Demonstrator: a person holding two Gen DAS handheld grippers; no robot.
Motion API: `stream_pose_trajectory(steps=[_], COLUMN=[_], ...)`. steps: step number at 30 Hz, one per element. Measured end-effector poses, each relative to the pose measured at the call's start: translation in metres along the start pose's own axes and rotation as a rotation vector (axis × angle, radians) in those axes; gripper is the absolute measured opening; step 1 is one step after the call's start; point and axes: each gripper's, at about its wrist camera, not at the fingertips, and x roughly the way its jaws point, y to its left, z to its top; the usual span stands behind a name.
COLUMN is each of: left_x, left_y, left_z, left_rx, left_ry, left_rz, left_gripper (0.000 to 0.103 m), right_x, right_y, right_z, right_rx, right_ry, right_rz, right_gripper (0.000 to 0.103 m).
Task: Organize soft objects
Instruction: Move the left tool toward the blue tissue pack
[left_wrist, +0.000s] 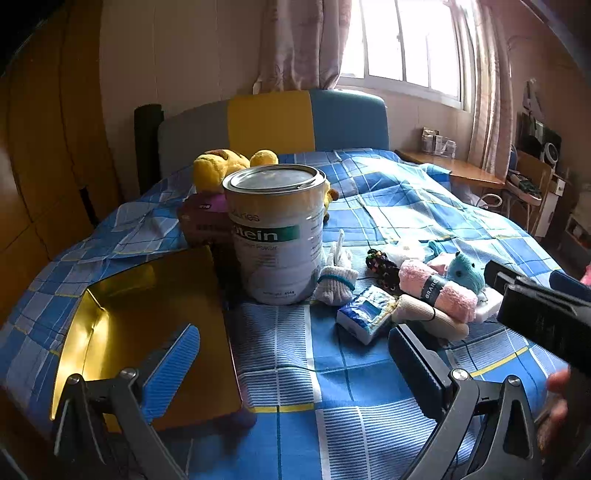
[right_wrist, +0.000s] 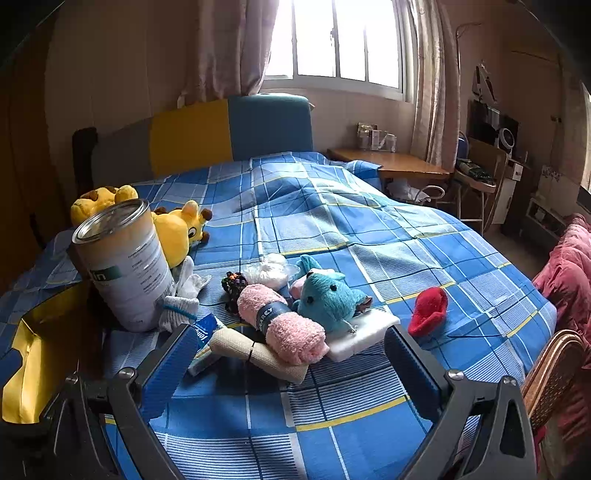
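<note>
1. Left gripper (left_wrist: 295, 347) is hovering over the bed (left_wrist: 332, 387), fingers spread wide, holding nothing.
2. Right gripper (right_wrist: 291, 354) is likewise hovering, fingers spread wide and empty.
3. The soft pile is lying at 12 o'clock of the right gripper: pink towel (right_wrist: 284, 321) resting on a beige roll (right_wrist: 255, 352), blue plush (right_wrist: 328, 295) touching it at 2 o'clock.
4. A red plush (right_wrist: 428, 312) is lying apart at 3 o'clock.
5. Tin (left_wrist: 277, 232) is standing upright; gold box (left_wrist: 147, 332) is sitting at its 8 o'clock.
</note>
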Motion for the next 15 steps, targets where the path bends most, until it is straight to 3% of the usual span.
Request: stream_pose_trajectory(steps=[15], left_x=[0.007], left_y=[-0.008], left_z=[-0.005], left_rx=[0.034], left_ry=[0.030], left_rz=[-0.021], left_gripper=[0.103], right_x=[0.015], right_y=[-0.032], right_z=[0.019], right_rx=[0.055], right_ry=[-0.007], right_rz=[-0.042], right_gripper=[0.103])
